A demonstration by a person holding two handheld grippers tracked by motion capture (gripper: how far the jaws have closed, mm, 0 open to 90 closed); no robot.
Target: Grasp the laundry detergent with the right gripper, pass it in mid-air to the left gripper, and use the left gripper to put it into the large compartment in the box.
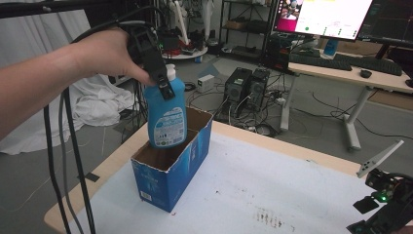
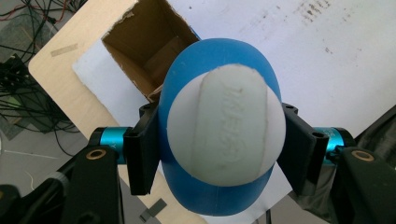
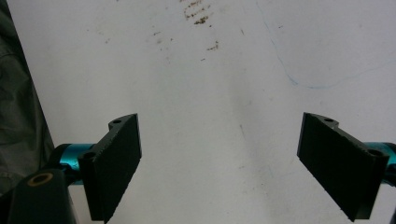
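On the white table [image 1: 272, 185] stands an open blue box [image 1: 170, 168]; the left gripper [image 1: 163, 83], clamped on the upright blue bottle [image 1: 166, 114], hangs directly above the box's mouth; the right gripper [image 3: 219, 163] rests apart, jaws wide.

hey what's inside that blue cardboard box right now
The base of the blue bottle, held by the left gripper, dips into the open box. Bare brown walls show inside. The box floor is hidden by the bottle.
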